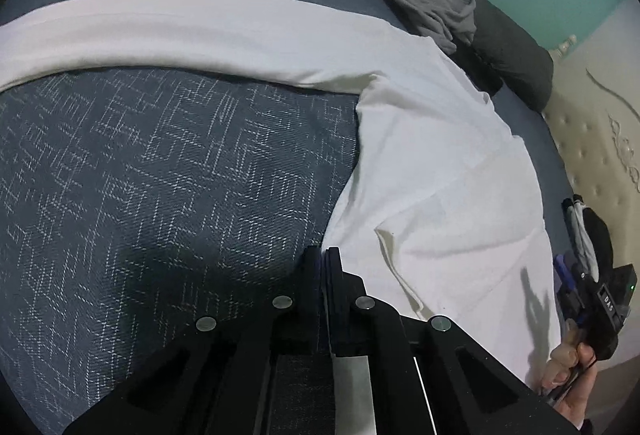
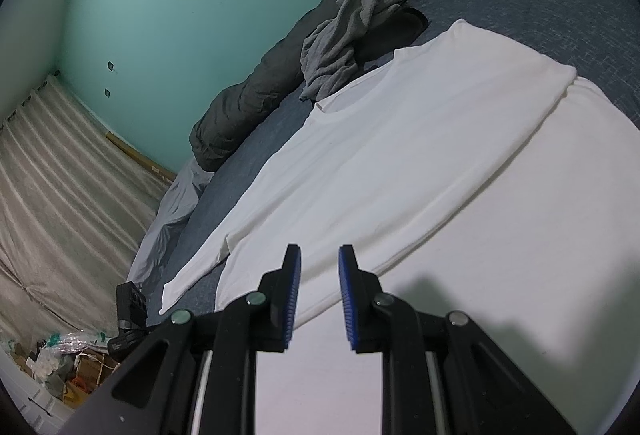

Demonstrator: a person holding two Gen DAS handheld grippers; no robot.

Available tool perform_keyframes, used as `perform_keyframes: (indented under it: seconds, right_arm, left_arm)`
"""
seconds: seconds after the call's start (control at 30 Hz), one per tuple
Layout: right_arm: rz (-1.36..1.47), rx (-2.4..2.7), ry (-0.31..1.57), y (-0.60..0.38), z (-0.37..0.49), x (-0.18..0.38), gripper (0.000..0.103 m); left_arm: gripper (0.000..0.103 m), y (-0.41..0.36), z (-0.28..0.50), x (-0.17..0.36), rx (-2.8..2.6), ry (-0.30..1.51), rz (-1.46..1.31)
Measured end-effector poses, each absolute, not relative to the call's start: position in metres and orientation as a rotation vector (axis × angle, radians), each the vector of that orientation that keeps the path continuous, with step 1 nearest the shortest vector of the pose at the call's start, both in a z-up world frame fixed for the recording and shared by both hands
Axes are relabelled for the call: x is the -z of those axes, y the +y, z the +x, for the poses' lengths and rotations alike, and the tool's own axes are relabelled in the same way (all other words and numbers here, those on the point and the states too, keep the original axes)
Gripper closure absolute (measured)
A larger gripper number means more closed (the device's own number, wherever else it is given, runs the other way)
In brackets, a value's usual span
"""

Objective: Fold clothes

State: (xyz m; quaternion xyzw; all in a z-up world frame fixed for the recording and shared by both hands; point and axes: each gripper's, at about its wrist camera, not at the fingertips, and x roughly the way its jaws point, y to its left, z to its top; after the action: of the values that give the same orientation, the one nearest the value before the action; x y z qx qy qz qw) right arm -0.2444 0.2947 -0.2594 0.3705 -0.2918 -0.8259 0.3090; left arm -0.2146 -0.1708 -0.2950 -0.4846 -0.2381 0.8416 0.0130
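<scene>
White shirt (image 2: 400, 155) lay on bed (image 1: 160, 163), one side folded in; left tongs (image 1: 323, 259) together, empty; right tongs (image 2: 319, 271) apart; further folds left

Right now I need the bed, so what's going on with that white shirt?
A person with a handheld gripper in each hand is folding a white T-shirt spread on the blue bedspread. The left gripper is shut at the shirt's edge; whether it pinches fabric is unclear. The right gripper hovers over the shirt, fingers apart, holding nothing. One side looks folded over already. A crumpled grey garment waits by the dark duvet.
</scene>
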Motion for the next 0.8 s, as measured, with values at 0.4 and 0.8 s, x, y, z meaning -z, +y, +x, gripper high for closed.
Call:
perform_keyframes:
  seconds: [0.4,0.8]
  right_arm:
    - [0.98,2.18,-0.772,0.294,-0.246,0.259,0.084]
    - [0.921,2.171,-0.838,0.304,-0.251,0.248,0.084]
  left_arm:
    - [0.098,-0.169,-0.203,0.294,-2.646,-0.625,-1.547]
    - [0.098,-0.266,-0.167,0.264,-2.923,-0.813,-1.521]
